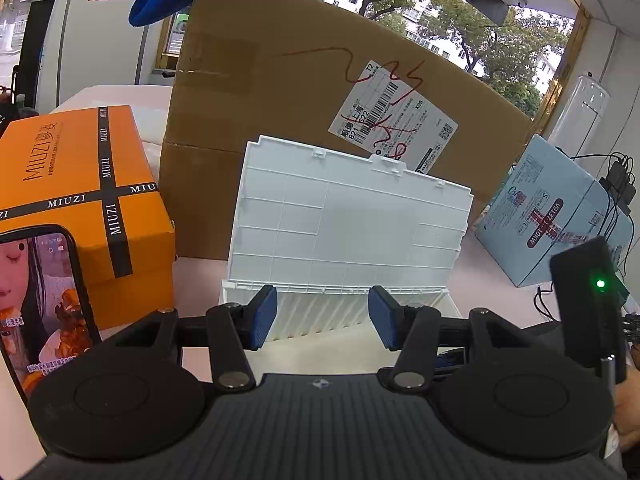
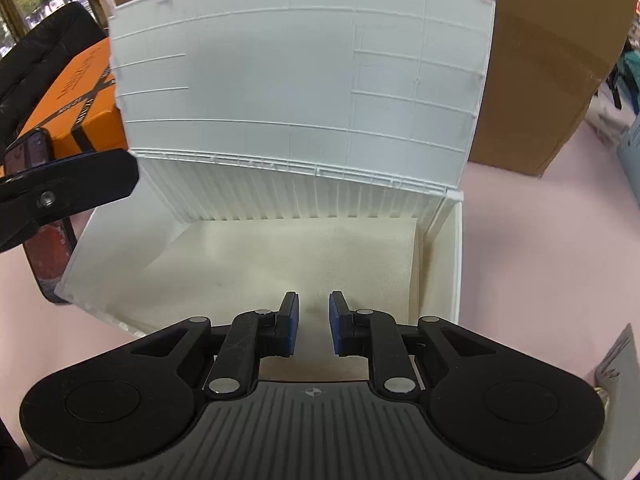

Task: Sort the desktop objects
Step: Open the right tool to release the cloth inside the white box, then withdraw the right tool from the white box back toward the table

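White storage box (image 2: 256, 264) sits dead ahead of both grippers, lid (image 2: 296, 76) propped up, long axis crosswise. Right gripper (image 2: 313, 322) is nearer, over the front rim, jaws narrowly apart, empty. Left gripper (image 1: 322, 316) is wide apart, empty, further back.

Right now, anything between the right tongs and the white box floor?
Nothing: right tongs hang open over the white box's bare cream liner, per right wrist view.
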A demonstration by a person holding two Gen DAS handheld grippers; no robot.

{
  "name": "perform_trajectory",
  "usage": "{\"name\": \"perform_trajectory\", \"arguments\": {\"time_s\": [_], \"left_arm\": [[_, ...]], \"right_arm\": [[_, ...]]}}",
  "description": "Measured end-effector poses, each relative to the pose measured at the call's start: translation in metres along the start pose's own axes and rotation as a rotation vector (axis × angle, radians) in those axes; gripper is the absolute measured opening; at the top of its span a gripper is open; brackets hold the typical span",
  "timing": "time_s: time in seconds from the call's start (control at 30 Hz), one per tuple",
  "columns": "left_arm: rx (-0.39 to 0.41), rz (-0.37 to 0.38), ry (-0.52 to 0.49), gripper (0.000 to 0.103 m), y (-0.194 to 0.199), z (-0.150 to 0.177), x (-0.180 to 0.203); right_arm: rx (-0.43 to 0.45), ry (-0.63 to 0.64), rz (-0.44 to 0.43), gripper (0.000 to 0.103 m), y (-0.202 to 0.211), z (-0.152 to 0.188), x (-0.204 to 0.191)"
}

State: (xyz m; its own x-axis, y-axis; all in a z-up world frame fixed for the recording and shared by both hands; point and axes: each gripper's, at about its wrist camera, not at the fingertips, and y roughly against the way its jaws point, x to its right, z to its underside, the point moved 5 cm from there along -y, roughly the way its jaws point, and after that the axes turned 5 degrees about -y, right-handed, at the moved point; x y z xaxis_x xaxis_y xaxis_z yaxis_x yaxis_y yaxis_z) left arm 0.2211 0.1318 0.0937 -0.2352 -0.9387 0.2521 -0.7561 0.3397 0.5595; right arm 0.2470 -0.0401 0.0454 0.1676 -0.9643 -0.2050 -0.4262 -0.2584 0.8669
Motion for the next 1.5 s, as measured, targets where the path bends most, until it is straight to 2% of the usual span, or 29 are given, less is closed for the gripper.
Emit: {"name": "perform_trajectory", "arguments": {"time_s": [0.07, 0.23, 0.6, 0.77, 0.83, 0.9, 0.93, 1.03, 1.07, 1.1, 1.13, 1.2, 1.37, 1.5], "left_arm": [[-0.006, 0.003, 0.002, 0.048, -0.002, 0.001, 0.000], [-0.037, 0.010, 0.002, 0.049, -0.010, 0.005, 0.001], [-0.080, 0.031, 0.007, 0.049, -0.020, 0.011, 0.005], [-0.056, 0.040, 0.001, 0.052, -0.014, 0.010, 0.009], [-0.030, 0.054, 0.003, 0.071, -0.011, 0.009, 0.011], [-0.001, 0.070, 0.006, 0.085, -0.008, 0.008, 0.014], [0.012, 0.077, 0.007, 0.085, -0.006, 0.008, 0.015], [0.044, 0.089, 0.018, 0.087, -0.003, 0.008, 0.019], [0.065, 0.087, 0.036, 0.089, -0.002, 0.007, 0.019], [0.087, 0.085, 0.054, 0.096, -0.001, 0.007, 0.019], [0.116, 0.078, 0.069, 0.103, 0.001, 0.008, 0.019], [0.186, 0.055, 0.077, 0.103, 0.006, 0.009, 0.021], [0.351, -0.045, -0.014, 0.103, 0.016, 0.016, 0.035], [0.426, -0.081, -0.067, 0.103, 0.015, 0.028, 0.047]], "right_arm": [[-0.020, -0.018, -0.002, 0.013, -0.011, -0.001, 0.001], [-0.060, -0.012, 0.017, 0.013, -0.033, 0.000, -0.004], [-0.006, 0.015, 0.013, 0.013, -0.031, 0.002, -0.007], [0.160, 0.022, -0.058, 0.016, -0.001, 0.005, -0.006], [0.236, 0.011, -0.091, 0.020, 0.016, 0.008, -0.006], [0.331, 0.007, -0.124, 0.031, 0.033, 0.015, -0.004], [0.378, 0.010, -0.133, 0.035, 0.041, 0.019, -0.004], [0.539, -0.013, -0.172, 0.062, 0.062, 0.029, 0.005], [0.590, -0.034, -0.182, 0.084, 0.068, 0.033, 0.008], [0.649, -0.069, -0.189, 0.097, 0.071, 0.038, 0.013], [0.707, -0.105, -0.197, 0.099, 0.075, 0.043, 0.019], [0.804, -0.163, -0.206, 0.103, 0.082, 0.053, 0.031], [0.913, -0.205, -0.156, 0.103, 0.079, 0.076, 0.047], [0.982, -0.204, -0.089, 0.103, 0.082, 0.090, 0.059]]}}
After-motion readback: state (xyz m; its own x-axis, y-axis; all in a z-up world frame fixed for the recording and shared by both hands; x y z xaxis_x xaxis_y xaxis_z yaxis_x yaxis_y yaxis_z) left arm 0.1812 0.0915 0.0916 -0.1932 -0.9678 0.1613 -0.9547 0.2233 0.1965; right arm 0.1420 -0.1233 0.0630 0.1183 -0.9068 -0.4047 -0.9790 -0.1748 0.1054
